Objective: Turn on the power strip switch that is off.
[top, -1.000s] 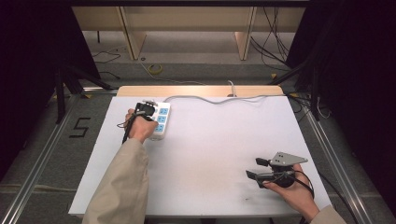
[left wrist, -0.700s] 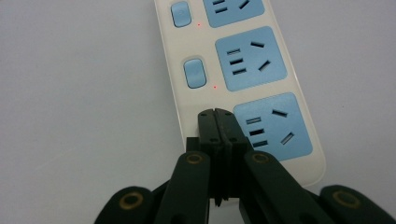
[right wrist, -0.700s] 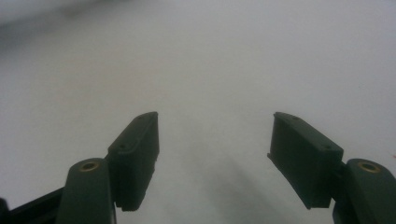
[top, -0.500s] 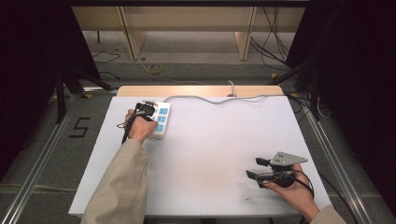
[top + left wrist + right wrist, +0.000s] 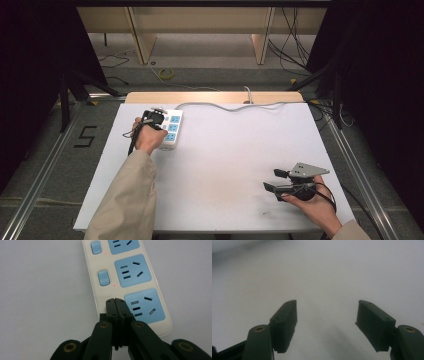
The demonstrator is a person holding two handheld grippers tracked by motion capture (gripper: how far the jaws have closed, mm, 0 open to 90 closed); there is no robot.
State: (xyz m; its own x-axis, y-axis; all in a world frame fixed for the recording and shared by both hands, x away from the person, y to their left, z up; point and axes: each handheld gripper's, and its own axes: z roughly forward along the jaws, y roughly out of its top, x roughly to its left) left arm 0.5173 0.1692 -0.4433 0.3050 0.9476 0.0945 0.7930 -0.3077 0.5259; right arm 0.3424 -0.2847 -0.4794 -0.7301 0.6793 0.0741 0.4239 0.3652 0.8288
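Jaws of the left gripper (image 5: 115, 300) are closed, empty, tips pressing the power strip's (image 5: 140, 287) nearest switch, probably toggling it; next, lift off. Right gripper (image 5: 326, 322) idles wide open.

Power strip (image 5: 171, 129) lies upper left of frame on worktop (image 5: 225, 165), left tongs (image 5: 159, 111) over its near end. Right tongs (image 5: 274, 181) at lower right, well apart.
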